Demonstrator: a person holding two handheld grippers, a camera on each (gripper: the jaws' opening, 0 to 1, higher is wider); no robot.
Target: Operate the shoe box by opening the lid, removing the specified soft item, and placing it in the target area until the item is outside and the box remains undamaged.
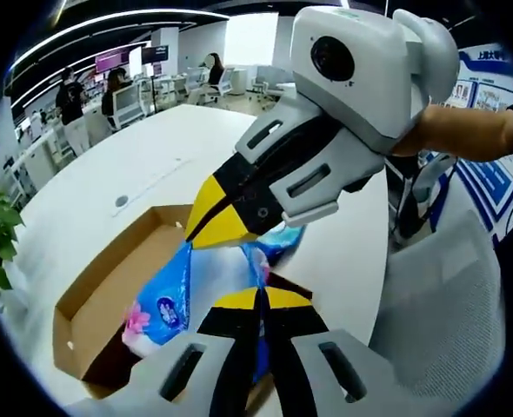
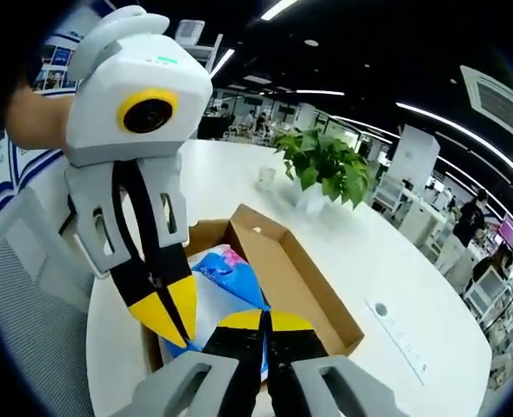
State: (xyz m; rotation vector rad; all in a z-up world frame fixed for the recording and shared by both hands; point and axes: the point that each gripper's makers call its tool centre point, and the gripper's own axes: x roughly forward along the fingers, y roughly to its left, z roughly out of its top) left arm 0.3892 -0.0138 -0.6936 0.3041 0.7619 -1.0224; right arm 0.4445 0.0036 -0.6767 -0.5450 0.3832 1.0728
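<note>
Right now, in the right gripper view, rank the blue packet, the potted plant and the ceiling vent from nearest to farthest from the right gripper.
1. Blue packet, at the right gripper, in the box.
2. Potted plant, across the table.
3. Ceiling vent, upper right.

Lighting bright and even, supplied by long ceiling strip lights (image 2: 430, 113) overhead. Glare washes out the white desk (image 1: 152, 148) and a far window (image 1: 250, 36). Shadows soft, faint. Strong fisheye bending at the edges; distant office background slightly soft, near objects reasonably sharp in both views.
</note>
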